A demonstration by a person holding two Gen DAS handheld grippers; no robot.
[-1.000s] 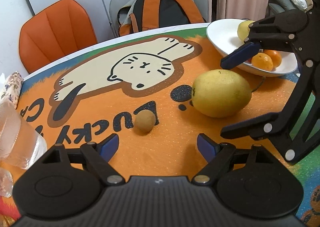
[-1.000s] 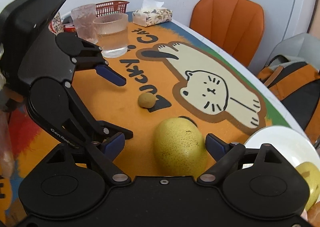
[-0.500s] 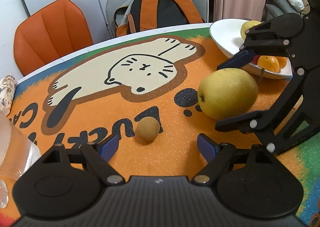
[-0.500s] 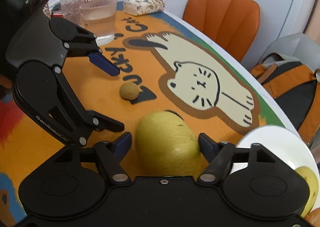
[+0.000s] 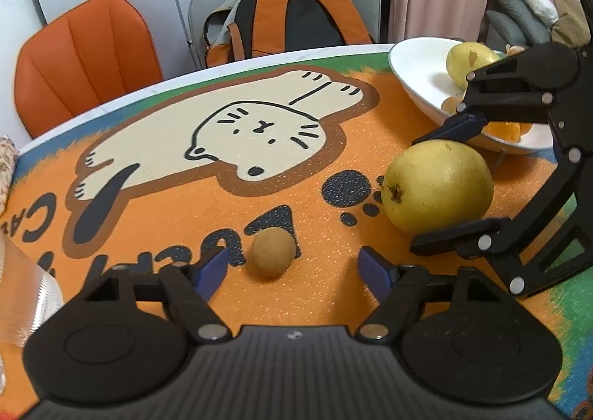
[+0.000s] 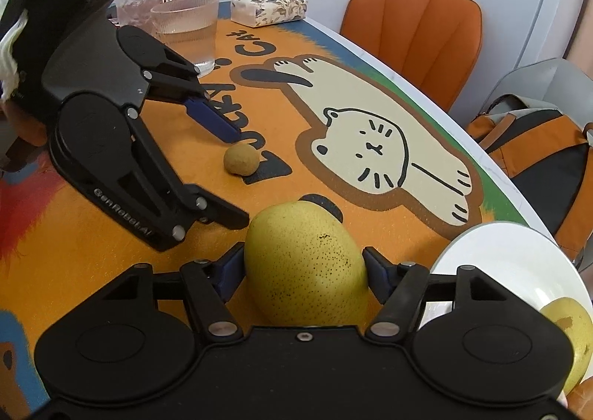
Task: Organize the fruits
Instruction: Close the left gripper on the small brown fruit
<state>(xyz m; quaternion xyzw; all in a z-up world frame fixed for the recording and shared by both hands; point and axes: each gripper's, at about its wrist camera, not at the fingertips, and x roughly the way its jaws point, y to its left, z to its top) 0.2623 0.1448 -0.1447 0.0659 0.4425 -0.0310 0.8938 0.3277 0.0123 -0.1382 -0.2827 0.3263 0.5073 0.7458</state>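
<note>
Left tool (image 5: 292, 266) closing around small brown fruit (image 5: 272, 252) — pads not yet touching.

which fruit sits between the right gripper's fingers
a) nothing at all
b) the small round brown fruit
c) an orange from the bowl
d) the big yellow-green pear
d: in the right wrist view the big yellow-green pear fills the gap between the closing jaws of the right gripper, its blue pads against both sides, while the small brown fruit lies further off by the left gripper.
</note>
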